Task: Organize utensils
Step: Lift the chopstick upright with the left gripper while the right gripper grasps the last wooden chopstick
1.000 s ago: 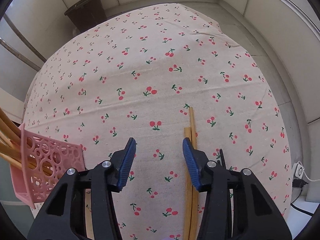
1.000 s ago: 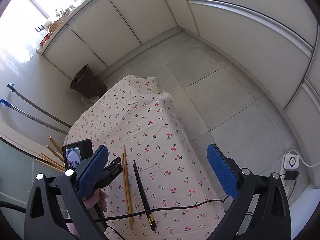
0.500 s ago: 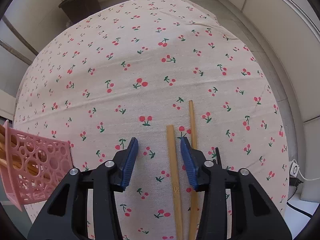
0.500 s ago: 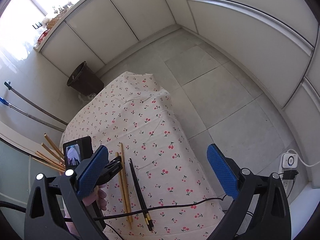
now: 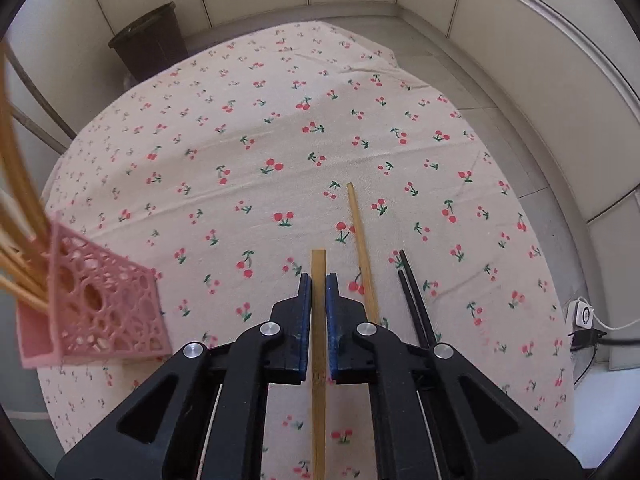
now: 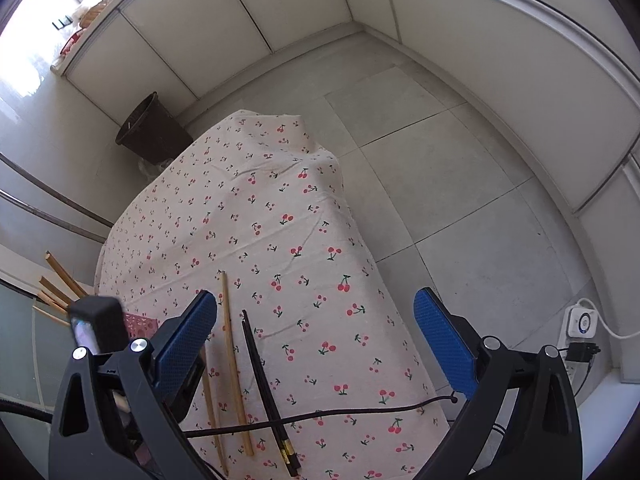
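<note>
My left gripper [image 5: 318,280] is shut on a flat bamboo chopstick [image 5: 319,400], holding it along its fingers just above the cherry-print cloth. A second wooden chopstick [image 5: 362,248] lies on the cloth just to the right, and a pair of black chopsticks [image 5: 414,300] lies further right. A pink perforated holder [image 5: 100,304] with several wooden chopsticks [image 5: 16,216] in it stands at the left. My right gripper [image 6: 316,320] is open and empty, high above the table. In the right wrist view the wooden chopstick [image 6: 234,360] and the black pair [image 6: 264,388] lie below it.
The table with the cherry cloth [image 5: 260,140] fills the left wrist view. A dark bin [image 5: 148,48] stands on the floor beyond its far left corner. A black cable [image 6: 320,416] crosses the chopsticks near the front edge. A white plug unit [image 6: 580,322] sits on the floor at right.
My left gripper has shifted right over the flat bamboo chopstick and closed on it. The right gripper has stayed open, with its view drifting slightly.
</note>
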Demonstrator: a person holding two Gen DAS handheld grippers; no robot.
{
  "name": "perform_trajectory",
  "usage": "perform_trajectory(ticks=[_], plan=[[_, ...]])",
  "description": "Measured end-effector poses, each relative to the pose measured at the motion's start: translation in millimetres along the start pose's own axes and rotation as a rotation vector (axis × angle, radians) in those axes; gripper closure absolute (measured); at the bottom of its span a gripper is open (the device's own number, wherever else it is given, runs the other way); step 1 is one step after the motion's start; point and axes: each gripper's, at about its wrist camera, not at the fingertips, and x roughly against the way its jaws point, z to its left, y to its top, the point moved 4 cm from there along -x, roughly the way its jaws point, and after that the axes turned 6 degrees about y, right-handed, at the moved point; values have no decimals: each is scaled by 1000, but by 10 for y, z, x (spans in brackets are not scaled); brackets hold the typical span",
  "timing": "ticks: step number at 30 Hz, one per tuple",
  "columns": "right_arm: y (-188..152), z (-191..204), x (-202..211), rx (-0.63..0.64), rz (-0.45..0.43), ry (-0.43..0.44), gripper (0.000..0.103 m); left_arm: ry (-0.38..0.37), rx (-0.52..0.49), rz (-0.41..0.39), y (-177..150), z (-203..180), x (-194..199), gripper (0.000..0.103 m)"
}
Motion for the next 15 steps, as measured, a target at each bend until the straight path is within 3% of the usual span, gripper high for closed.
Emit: perform_trajectory(ticks=[10, 15], plan=[[-151, 776, -962, 354, 31, -96, 10, -58, 185, -321, -665, 467, 1492, 96], [-282, 981, -1364, 387, 136, -114, 36, -78, 178, -404, -801, 524, 1763, 96]])
